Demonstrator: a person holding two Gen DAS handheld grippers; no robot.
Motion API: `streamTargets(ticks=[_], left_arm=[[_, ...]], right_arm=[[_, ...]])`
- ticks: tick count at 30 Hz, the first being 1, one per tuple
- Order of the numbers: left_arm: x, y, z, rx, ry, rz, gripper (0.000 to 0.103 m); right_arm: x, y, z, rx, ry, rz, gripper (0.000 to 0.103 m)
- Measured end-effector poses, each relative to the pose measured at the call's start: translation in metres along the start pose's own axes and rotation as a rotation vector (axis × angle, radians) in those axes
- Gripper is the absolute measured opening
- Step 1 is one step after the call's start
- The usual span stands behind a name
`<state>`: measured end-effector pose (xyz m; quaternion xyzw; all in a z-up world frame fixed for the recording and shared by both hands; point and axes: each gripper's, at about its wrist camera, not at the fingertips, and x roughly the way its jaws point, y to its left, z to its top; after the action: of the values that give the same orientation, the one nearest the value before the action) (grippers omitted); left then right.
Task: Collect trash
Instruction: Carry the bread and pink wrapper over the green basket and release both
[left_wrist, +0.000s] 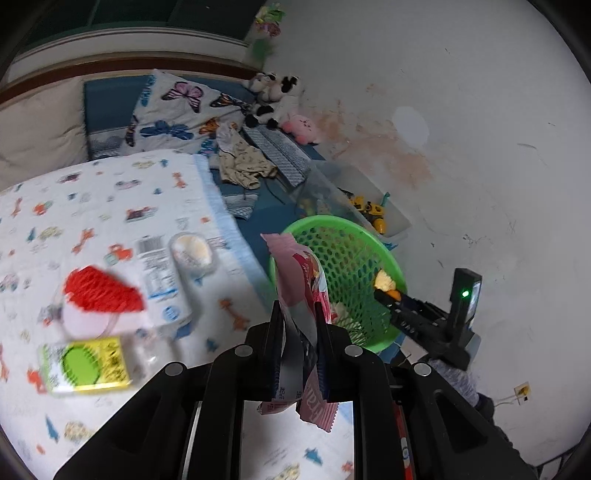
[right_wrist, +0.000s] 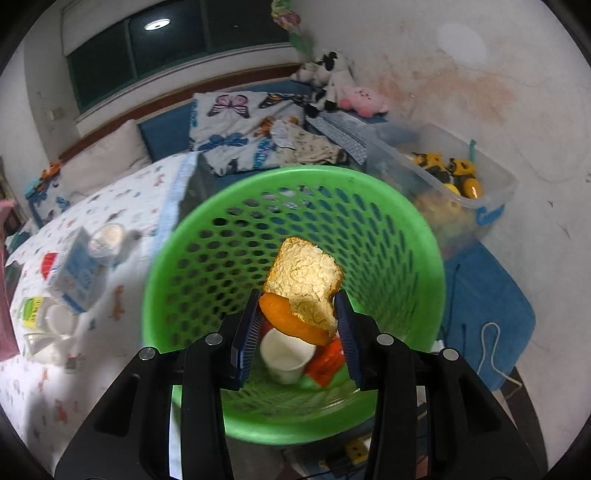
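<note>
Dim, flat indoor light — my fisheye bends everything beyond the green basket (right_wrist: 295, 236); the bedspread (left_wrist: 110, 206) beside it smears with motion blur.

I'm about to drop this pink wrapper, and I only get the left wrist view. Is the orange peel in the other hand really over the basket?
Observer: Yes. In the right wrist view, the orange peel is pinched between the right fingers and sits in front of the green basket's open mouth.
Operator: Is there anything in the basket already?
Observer: A white cup lies at the bottom, below the peel.
</note>
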<state>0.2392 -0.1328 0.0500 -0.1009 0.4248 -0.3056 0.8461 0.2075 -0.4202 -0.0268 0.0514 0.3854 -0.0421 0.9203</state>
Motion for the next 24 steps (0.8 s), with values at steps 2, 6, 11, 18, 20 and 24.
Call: streamTargets(ticks=[2,6,11,18,20,24], left_arm=[[0.009,-0.008,0.007,0.017,0.001,0.002,0.016],[0.033,-0.024,0.021,0.054,0.019,-0.01,0.016],[0.059,-0.043,0.032,0.087,0.04,-0.019,0.016],[0.111,-0.064,0.046,0.145,0.086,-0.014,0.015],[0.125,-0.069,0.048,0.161,0.101,-0.004,0.015],[0.157,-0.077,0.05,0.184,0.148,0.019,0.016]], right_arm=[[0.006,-0.006,0.0,0.002,0.004,-0.008,0.043],[0.012,-0.012,0.002,0.001,-0.008,-0.046,0.058],[0.01,-0.015,0.001,-0.008,-0.028,-0.059,0.058],[-0.009,-0.025,-0.005,0.018,-0.07,-0.041,0.062],[-0.014,-0.028,-0.006,0.023,-0.075,-0.042,0.062],[-0.021,-0.032,-0.011,0.04,-0.085,-0.031,0.062]])
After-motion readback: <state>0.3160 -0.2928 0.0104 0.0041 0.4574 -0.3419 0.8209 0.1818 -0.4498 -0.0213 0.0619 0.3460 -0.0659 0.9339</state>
